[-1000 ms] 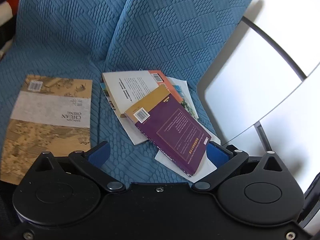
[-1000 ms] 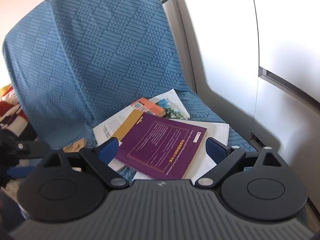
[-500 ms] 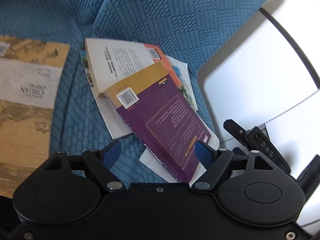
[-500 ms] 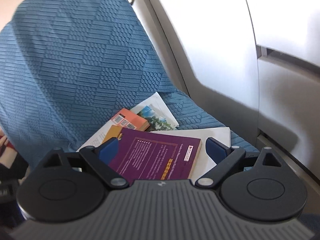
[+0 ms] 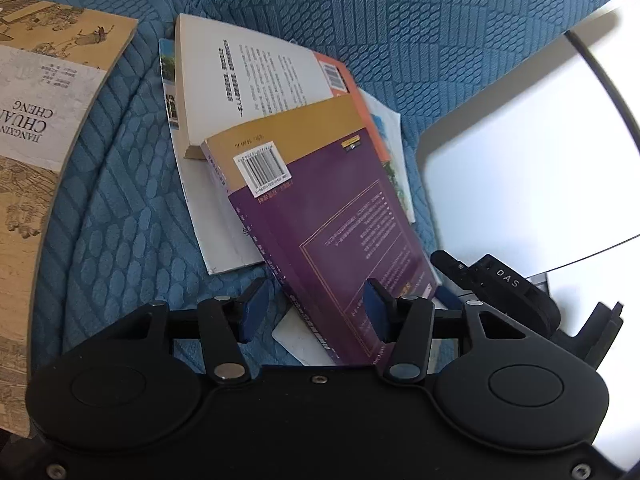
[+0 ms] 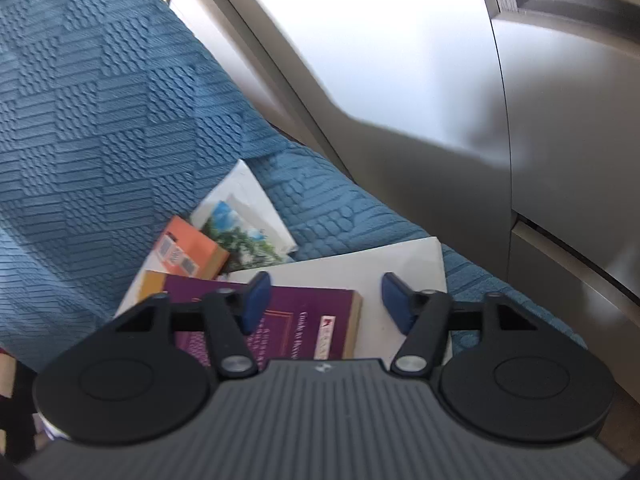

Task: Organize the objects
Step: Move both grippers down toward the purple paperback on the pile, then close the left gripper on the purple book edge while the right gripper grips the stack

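A purple book (image 5: 332,216) with a mustard band and a barcode tops a loose pile on the blue quilted seat (image 5: 120,216). Below it lie a white and orange book (image 5: 256,76), a thin landscape booklet (image 6: 244,228) and a white book (image 6: 400,264). My left gripper (image 5: 314,312) hovers over the purple book's near corner. Its jaws are closing, with the corner between them but the pads (image 5: 252,312) clear of it. My right gripper (image 6: 326,304) straddles the opposite corner of the purple book (image 6: 304,316), jaws closing, pads not touching.
A large tan book (image 5: 44,120) printed with an old painting lies apart at the left of the seat. A pale cabinet wall (image 6: 440,80) rises close on the right of the pile. The black housing of the right-hand tool (image 5: 504,284) shows in the left wrist view.
Both grippers have come down close over the pile and their jaws have narrowed. The right-hand tool has come into the left wrist view beside the purple book.
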Demonstrator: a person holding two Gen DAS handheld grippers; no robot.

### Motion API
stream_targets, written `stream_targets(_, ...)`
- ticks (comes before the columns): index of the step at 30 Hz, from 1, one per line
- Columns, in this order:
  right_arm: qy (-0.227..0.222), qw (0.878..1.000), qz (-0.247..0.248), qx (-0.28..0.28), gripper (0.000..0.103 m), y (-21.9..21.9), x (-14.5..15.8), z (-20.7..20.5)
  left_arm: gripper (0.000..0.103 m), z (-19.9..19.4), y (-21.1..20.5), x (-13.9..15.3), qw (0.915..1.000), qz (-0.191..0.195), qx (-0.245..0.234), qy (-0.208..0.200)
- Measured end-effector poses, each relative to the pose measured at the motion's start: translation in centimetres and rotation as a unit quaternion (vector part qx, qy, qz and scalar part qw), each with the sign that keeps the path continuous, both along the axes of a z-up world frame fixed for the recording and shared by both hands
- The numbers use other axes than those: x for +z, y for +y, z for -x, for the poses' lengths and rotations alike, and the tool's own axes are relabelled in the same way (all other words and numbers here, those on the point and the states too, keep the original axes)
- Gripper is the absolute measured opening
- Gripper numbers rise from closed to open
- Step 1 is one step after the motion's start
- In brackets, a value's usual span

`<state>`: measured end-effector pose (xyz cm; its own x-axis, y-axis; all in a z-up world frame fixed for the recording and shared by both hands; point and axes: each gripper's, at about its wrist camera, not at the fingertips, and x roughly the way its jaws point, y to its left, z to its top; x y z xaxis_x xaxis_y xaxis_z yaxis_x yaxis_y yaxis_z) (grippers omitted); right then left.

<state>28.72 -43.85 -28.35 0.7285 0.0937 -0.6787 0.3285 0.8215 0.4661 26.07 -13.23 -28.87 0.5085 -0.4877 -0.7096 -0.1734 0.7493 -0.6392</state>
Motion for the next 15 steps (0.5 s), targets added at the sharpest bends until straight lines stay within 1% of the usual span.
stream_targets(3, -0.001, 1.000, -0.004, -0.005, 0.035, -0.4, -0.3, -0.3, 0.048, -0.2, -0.3, -0.6, 1.0000, 0.005, -0.001, 0.008)
stream_targets(7, -0.008, 1.000, -0.014, -0.004, 0.033, -0.7, -0.5, -0.5, 0.048, -0.3, -0.8, -0.8, 0.9999, 0.011, 0.004, 0.005)
stream_targets(8, -0.009, 1.000, -0.017, -0.002, 0.031, -0.7, -0.6, -0.5, 0.048, -0.4, -0.9, -0.9, 0.9999, 0.016, 0.004, 0.005)
stream_targets(9, -0.009, 1.000, -0.021, 0.001, 0.028, -0.6, -0.6, -0.5, 0.051, -0.3, -0.9, -1.0, 0.9997, 0.022, 0.006, 0.006)
stream_targets(10, -0.010, 1.000, -0.027, 0.003, 0.028, -0.6, -0.7, -0.5, 0.054, -0.3, -0.9, -1.1, 0.9996, 0.027, 0.011, 0.005)
stream_targets(12, -0.012, 0.999, -0.033, 0.002, 0.028, -0.7, -0.6, -0.4, 0.058, -0.5, -0.9, -1.1, 0.9991, 0.038, 0.015, 0.007)
stream_targets(15, -0.016, 0.998, -0.054, -0.001, 0.028, -1.1, -0.8, -0.2, 0.058, -0.5, -0.4, -1.2, 0.9981, 0.057, 0.020, 0.008)
